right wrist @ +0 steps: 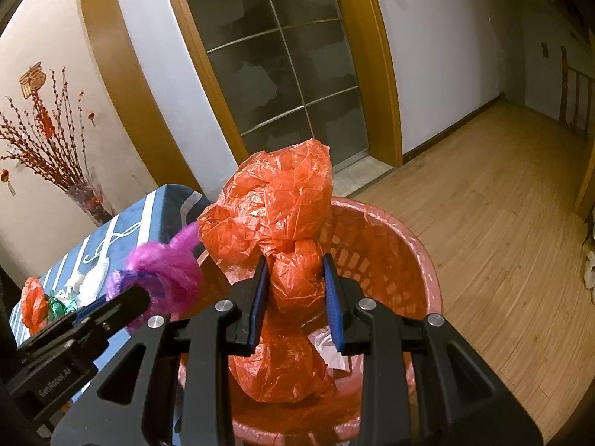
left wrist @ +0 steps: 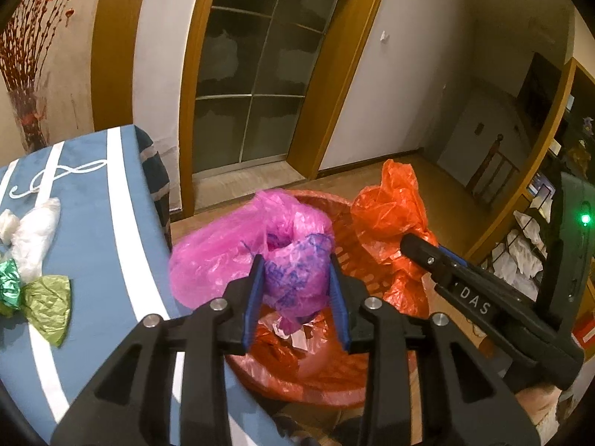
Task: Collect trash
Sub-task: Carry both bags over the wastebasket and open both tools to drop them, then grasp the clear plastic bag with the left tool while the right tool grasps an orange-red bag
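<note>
Low centre of the left view, the left tool [left wrist: 295, 290] grips a pink bag [left wrist: 238, 256] above the red basket [left wrist: 346, 223]. The right tool [right wrist: 295, 286] clamps an orange bag [right wrist: 275, 208] over the same basket; more bags lie on the tabletop [left wrist: 93, 193] at left.

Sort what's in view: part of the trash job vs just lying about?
Job:
- pink bag in left hand-held gripper
- orange bag in right hand-held gripper
- red bin
- white, green wrappers on table

Lying about:
- blue tablecloth
- vase of branches
- glass door
</note>
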Motion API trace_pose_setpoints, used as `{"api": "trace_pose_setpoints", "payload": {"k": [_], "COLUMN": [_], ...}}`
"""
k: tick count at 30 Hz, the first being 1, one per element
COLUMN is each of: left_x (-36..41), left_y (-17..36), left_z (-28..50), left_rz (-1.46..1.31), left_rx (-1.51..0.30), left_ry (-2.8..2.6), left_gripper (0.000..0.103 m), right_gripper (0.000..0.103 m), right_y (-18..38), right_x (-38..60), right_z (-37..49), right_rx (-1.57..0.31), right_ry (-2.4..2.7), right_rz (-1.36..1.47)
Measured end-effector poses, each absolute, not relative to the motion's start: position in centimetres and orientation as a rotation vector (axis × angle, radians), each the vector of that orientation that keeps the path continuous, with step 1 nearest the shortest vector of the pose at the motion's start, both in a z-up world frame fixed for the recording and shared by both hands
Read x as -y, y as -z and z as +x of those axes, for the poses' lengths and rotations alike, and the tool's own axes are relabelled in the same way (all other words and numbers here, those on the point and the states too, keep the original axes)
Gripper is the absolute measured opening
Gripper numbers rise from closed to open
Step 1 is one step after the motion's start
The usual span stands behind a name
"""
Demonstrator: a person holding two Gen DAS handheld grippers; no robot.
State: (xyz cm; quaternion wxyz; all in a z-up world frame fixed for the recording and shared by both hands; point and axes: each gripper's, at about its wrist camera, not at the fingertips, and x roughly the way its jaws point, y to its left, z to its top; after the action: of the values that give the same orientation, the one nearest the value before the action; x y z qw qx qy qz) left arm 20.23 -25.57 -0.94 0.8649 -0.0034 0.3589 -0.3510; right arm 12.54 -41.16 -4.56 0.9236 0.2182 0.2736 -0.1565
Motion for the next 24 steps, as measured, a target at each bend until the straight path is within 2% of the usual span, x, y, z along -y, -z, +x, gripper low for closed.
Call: {"api": "trace_pose_setpoints", "payload": {"k": [4,6,10,13,17,19,24], "left_x": [25.8,25.6,24.5,23.0,20.7,19.5,15.4], "left_y": [1.8,2.1,2.6,2.5,2.1,1.9,1.5], "left_z": [20.7,20.9,21.3,21.1,19.9,19.1,17.5], "left_rz": [-0.002,-0.001,-0.008,-0.004,0.042,0.059,0.078], "left_rx": [-0.763,-0.771,-0.792,-0.790,-0.758,-0.744,-0.721], "left_ry": [0.712,0.697,0.655,0.612,0.545,0.517,0.438], "left_gripper": [0.052,0.056,0.063,0.074,0.080,0.082,0.083], "right_gripper": [0.038,0.045,0.064,0.070,0.085,0.088,0.088], "right_y": [4.9,5.2,5.6,5.8,5.6,5.4,5.0], "right_x": [42.0,42.1,41.8,41.2,39.9,39.4,37.5], "right_z": [12.8,12.7,12.5,12.1,11.2,10.8,10.2], "right_rx": [-0.570,-0.575,-0.578,-0.585,-0.575,-0.568,-0.563], "right_ry": [0.327,0.331,0.341,0.344,0.362,0.374,0.351], "right_rz": [0.450,0.447,0.432,0.411,0.358,0.334,0.301]}}
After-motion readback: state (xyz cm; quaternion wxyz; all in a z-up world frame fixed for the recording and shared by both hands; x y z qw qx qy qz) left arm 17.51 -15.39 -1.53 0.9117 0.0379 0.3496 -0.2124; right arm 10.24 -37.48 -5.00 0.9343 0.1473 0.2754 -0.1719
